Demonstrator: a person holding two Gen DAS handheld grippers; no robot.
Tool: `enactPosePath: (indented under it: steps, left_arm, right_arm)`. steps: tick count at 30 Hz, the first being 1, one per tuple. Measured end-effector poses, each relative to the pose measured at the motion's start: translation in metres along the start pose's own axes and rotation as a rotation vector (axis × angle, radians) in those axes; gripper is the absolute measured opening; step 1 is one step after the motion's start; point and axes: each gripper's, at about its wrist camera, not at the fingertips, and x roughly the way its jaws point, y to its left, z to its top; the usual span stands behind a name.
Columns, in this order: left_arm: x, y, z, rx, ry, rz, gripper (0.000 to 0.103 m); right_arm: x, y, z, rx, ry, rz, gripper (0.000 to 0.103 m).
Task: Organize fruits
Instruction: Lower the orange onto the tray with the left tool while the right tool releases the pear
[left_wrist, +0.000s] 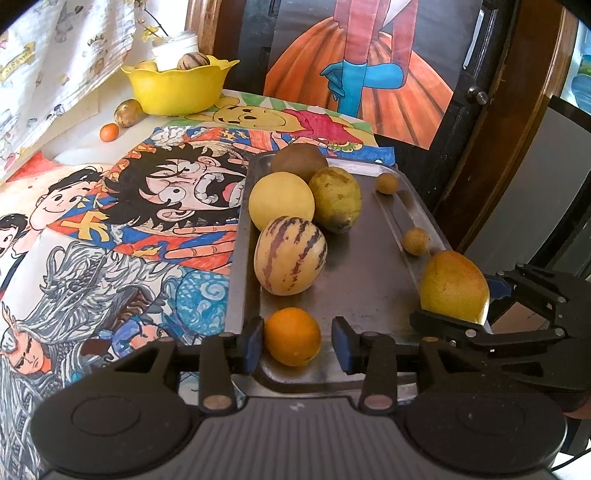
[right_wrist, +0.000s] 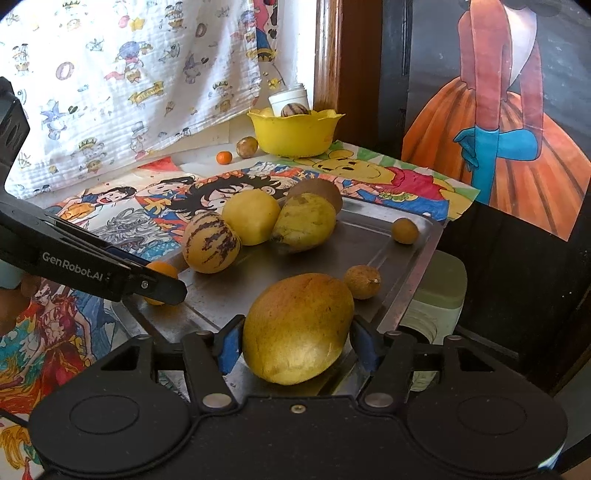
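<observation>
A steel tray (left_wrist: 362, 266) lies on a cartoon-print cloth. A small orange (left_wrist: 291, 336) rests at its near edge between the pads of my left gripper (left_wrist: 297, 347). The left pad is at its skin and a gap shows at the right pad, so that gripper is open. A yellow-orange mango (right_wrist: 295, 328) rests at the tray's near right corner, and my right gripper (right_wrist: 297, 347) is shut on it. The tray (right_wrist: 207, 306) also holds a striped melon (left_wrist: 290, 254), a pale yellow fruit (left_wrist: 281, 201), a green-yellow fruit (left_wrist: 335, 197), a brown fruit (left_wrist: 299, 160) and two small brown fruits (left_wrist: 416, 240).
A yellow bowl (left_wrist: 177, 88) with fruit and a white cup stands at the far left. Beside it a mottled round fruit (left_wrist: 127, 112) and a tiny orange fruit (left_wrist: 109, 132) lie on the table. A printed curtain (right_wrist: 122, 74) hangs behind; a wooden frame (left_wrist: 509, 147) flanks the tray's right.
</observation>
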Motion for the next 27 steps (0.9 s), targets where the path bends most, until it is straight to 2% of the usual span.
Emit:
enactPosePath:
  steps: [5,8,11,13,18,27]
  left_arm:
    - [-0.010,-0.001,0.000,-0.010,-0.015,0.004,0.051]
    - [-0.020,-0.001,-0.001,-0.016,-0.036,0.009,0.059]
    - [-0.030,-0.002,-0.003,-0.019,-0.058,0.016,0.069]
    - [-0.039,-0.002,-0.005,-0.030,-0.075,0.028,0.084]
    - [-0.063,0.006,-0.012,-0.082,-0.117,0.053,0.097]
    - [-0.114,0.034,-0.039,-0.180,-0.178,0.151,0.102]
  right_arm:
    - [-0.014,0.000,-0.001,0.004,-0.019,-0.012,0.068]
    - [-0.025,0.002,-0.002,0.010,-0.033,-0.021,0.073]
    - [-0.036,0.006,-0.002,0.012,-0.050,-0.026,0.078]
    - [-0.045,0.009,-0.002,0.015,-0.063,-0.029,0.082]
    - [-0.065,0.018,-0.003,0.026,-0.088,-0.028,0.092]
    - [-0.099,0.045,-0.005,0.058,-0.123,-0.020,0.102]
